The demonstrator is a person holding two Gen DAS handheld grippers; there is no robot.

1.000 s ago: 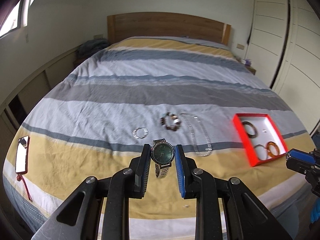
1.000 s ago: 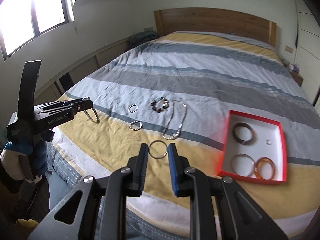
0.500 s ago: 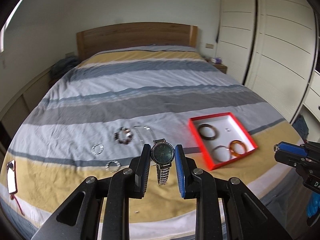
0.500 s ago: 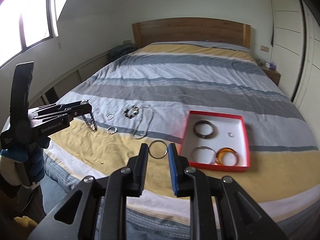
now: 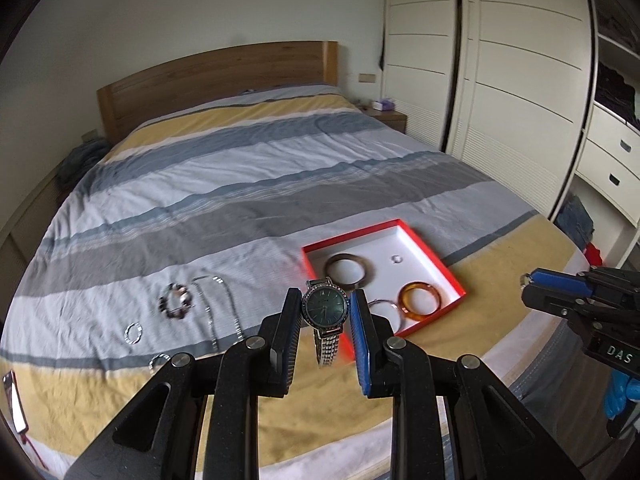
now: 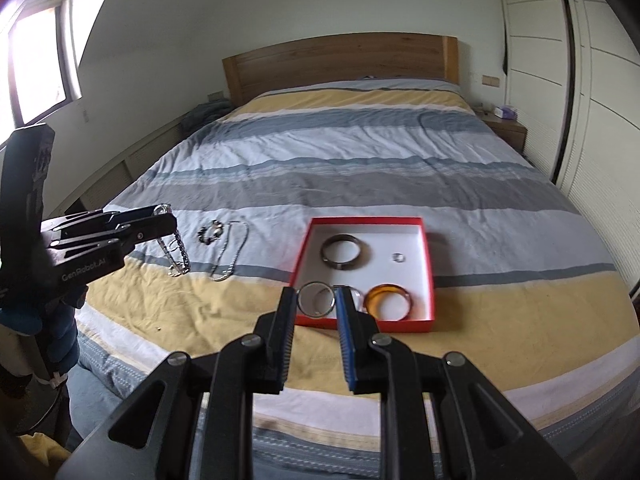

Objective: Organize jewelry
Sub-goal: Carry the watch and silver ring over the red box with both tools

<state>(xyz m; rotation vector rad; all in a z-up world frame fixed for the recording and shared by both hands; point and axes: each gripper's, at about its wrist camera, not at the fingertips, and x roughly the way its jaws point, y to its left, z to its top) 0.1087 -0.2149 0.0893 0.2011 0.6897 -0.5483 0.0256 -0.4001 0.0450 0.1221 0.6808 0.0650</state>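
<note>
We carry jewelry toward red box (image 6: 428,264): left gripper (image 5: 325,322) clamps watch (image 5: 324,309), right gripper (image 6: 316,304) pinches silver bangle (image 6: 315,299), both above box's near edge; next, lower in, release

box (image 6: 427,264): sits on your bed (image 6: 360,152), near the front edge, right of the loose stuff
in box: two bangles (image 6: 340,254) at the left, small ring (image 6: 398,257) back right, one bangle (image 6: 389,302) front right
necklace (image 6: 230,252): on the bed left of the box
bead bracelet (image 6: 211,232): just left of the necklace
nightstand (image 6: 505,128): right of the bed, by the headboard (image 6: 340,60)
</note>
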